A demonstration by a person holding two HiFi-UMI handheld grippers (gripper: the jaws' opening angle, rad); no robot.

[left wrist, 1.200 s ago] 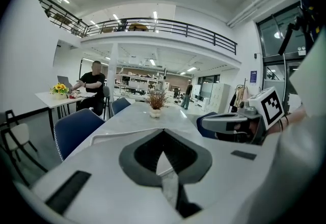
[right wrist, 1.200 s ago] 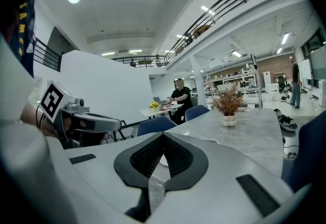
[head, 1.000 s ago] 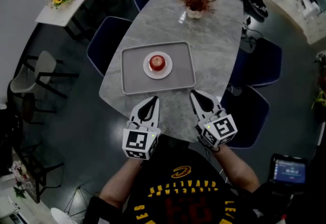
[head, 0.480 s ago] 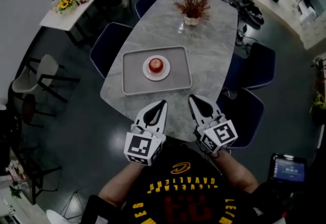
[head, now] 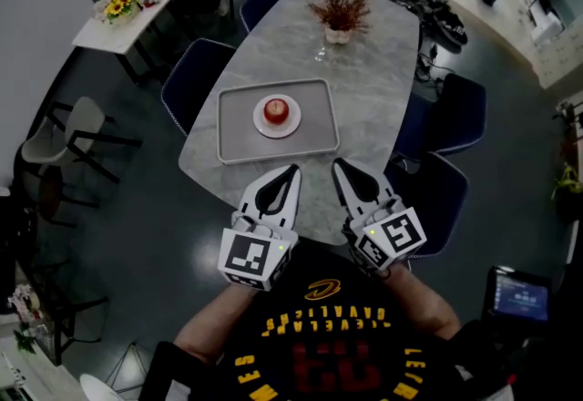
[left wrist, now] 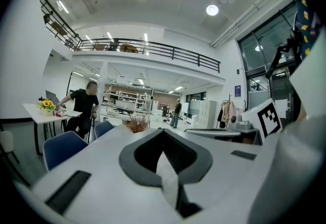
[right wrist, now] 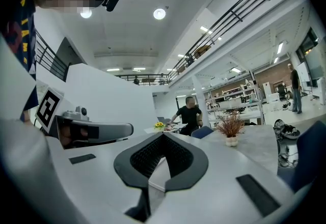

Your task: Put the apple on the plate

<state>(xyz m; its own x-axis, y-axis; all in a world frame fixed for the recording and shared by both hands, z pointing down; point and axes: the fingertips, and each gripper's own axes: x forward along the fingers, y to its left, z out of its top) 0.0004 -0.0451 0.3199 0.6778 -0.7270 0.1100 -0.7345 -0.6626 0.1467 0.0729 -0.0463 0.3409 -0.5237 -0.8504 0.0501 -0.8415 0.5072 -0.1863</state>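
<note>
A red apple (head: 276,109) sits on a small white plate (head: 260,122) in the middle of a grey tray (head: 235,133) on the marble table. Both grippers hang over the table's near edge, well short of the tray. My left gripper (head: 290,173) is shut with nothing in it, and so is my right gripper (head: 339,167). In the left gripper view the left gripper (left wrist: 163,132) points level over the table at the room beyond. The right gripper (right wrist: 163,137) does the same in its own view. Neither gripper view shows the apple.
A vase of dried twigs (head: 339,12) stands at the table's far end, with dark bags and cables (head: 442,12) beside it. Blue chairs (head: 193,71) (head: 463,112) flank the table. A person (left wrist: 84,108) leans at a side table with yellow flowers (head: 120,4).
Both grippers have risen towards the camera above the near table edge, side by side and still shut. The apple has stayed on the plate.
</note>
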